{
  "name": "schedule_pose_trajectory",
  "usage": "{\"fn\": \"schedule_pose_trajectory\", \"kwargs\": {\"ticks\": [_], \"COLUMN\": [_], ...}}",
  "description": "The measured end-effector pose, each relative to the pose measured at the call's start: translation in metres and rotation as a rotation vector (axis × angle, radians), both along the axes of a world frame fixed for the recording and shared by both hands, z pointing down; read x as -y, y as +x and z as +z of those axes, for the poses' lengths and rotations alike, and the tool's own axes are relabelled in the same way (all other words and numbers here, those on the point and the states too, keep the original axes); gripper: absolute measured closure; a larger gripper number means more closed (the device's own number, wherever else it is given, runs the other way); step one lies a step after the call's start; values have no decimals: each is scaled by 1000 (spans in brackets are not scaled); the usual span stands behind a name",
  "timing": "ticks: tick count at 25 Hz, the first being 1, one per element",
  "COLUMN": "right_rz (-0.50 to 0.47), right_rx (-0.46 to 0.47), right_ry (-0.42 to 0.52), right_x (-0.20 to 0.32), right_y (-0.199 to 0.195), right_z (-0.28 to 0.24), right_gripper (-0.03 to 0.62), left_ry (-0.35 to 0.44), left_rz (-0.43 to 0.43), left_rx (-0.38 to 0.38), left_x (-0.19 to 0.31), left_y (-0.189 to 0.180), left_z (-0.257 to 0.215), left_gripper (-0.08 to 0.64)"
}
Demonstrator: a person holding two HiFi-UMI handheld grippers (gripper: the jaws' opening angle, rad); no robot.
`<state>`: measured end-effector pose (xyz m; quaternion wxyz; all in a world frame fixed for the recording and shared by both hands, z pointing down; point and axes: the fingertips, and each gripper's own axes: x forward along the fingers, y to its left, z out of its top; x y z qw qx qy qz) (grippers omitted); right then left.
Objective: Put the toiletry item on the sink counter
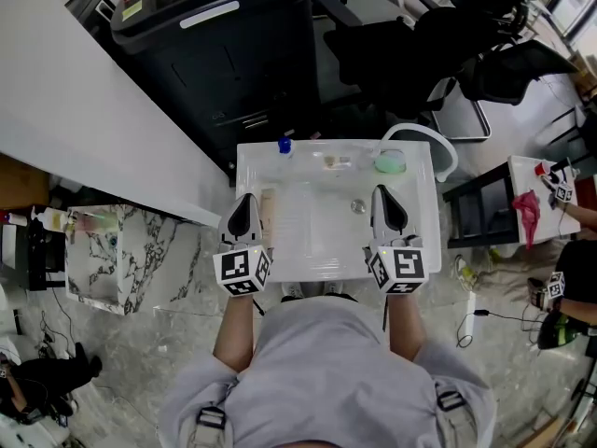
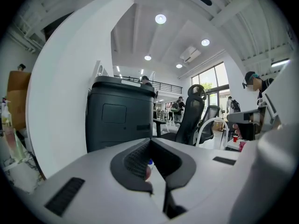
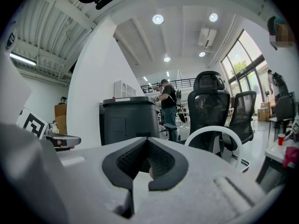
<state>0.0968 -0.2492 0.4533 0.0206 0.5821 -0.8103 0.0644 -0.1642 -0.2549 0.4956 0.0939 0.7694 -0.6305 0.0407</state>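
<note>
A white sink counter (image 1: 422,250) with a basin lies below me in the head view. On its back rim stand a small blue-capped bottle (image 1: 284,145), a pale item (image 1: 336,161) and a green item (image 1: 390,162). A beige, tube-like item (image 1: 269,205) lies on the left side of the counter. My left gripper (image 1: 244,201) hovers over the left edge, right beside that beige item, jaws shut and empty. My right gripper (image 1: 384,194) is over the basin's right part, also shut with nothing held. In the left gripper view the blue-capped bottle (image 2: 149,167) shows past the left gripper (image 2: 151,148).
A large dark bin (image 1: 224,45) stands behind the sink, with black office chairs (image 1: 438,45) to the right. A white curved bar (image 1: 438,143) sits at the sink's back right corner. A marble-patterned stand (image 1: 121,250) is left, and another person's hands (image 1: 560,194) work at a table on the right.
</note>
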Motion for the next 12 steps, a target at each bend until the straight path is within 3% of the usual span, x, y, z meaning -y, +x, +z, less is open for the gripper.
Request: {"fn": "schedule_pose_trajectory", "kwargs": {"ticks": [12], "right_rz": [2], "right_rx": [6], "right_ry": [1], "right_x": [-1], "right_y": [4], "right_z": [1], "right_gripper": [594], "left_ry": [94], "left_rz": [5], "left_rx": [-17], "left_x": [-3], "left_y": [6], "left_z": [-44], "left_gripper": [555]}}
